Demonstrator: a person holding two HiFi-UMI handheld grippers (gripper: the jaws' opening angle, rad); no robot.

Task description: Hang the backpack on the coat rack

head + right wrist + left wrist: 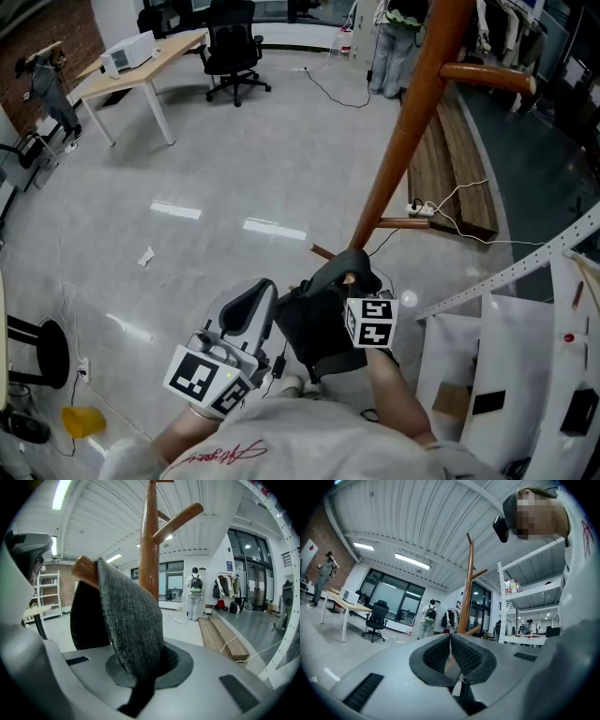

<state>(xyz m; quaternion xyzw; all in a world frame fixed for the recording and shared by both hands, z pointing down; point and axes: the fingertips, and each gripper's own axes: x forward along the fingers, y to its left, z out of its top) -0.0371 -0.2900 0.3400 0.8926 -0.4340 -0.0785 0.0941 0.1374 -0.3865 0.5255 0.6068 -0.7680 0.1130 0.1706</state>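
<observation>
The right gripper [145,660] is clenched on the grey woven strap [129,616] of the backpack [314,328], the strap rising straight up out of its closed jaws and narrowing to a dark band below them. The backpack's black body [86,616] hangs just to the left of that gripper and a little beyond the strap. At the strap's upper edge, above and left of the jaws, the rounded end of a wooden peg [84,569] shows, touching the fabric; whether the strap fully sits over it cannot be told. The coat rack [150,550] stands upright directly ahead of the right gripper, another peg [180,520] slanting up to the right above it. The left gripper [451,656] has its pads pressed together with nothing between them, and sits beside the backpack, the coat rack ahead of it and slightly right.
</observation>
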